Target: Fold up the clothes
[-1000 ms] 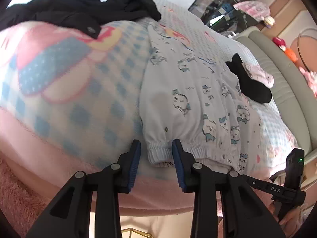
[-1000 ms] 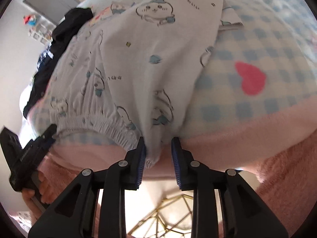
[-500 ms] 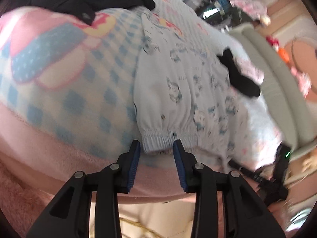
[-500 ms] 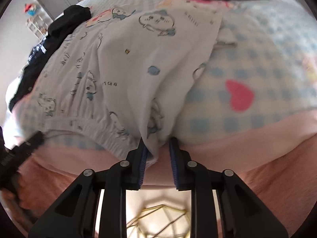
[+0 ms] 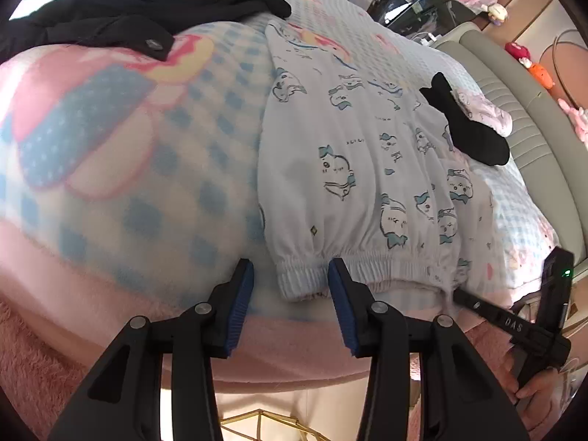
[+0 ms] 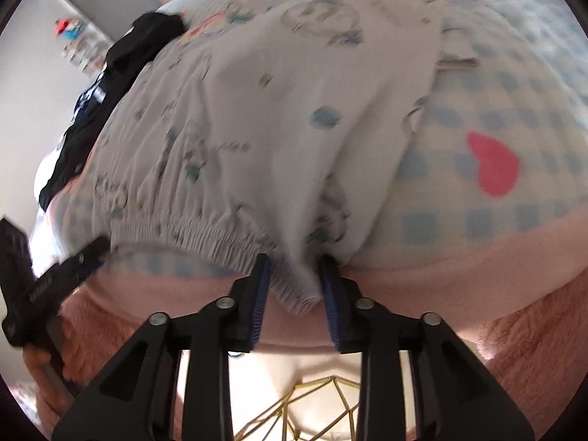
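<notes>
1. Broadly spread beneath everything: fleecy bed blanket in blue-and-cream check with a pink border (image 5: 154, 198), also (image 6: 488, 220).
2. Lying flat on that blanket: white cartoon-printed cotton pyjama trousers (image 5: 352, 169), (image 6: 257, 117); long axis running away from both cameras up the bed, gathered elastic waistband at the near edge, legs pointing to the far side.
3. Heaped at the far left: black crumpled garment (image 5: 139, 3).
4. Resting just beside the trousers' right edge: small black sock (image 5: 470, 128).
5. Left gripper (image 5: 290, 286): jaws opening, straddling the waistband's left corner, pads apart from the cloth.
6. Right gripper (image 6: 294, 286): jaws closing, waistband's right corner bunched between the blue pads, pressed.
</notes>
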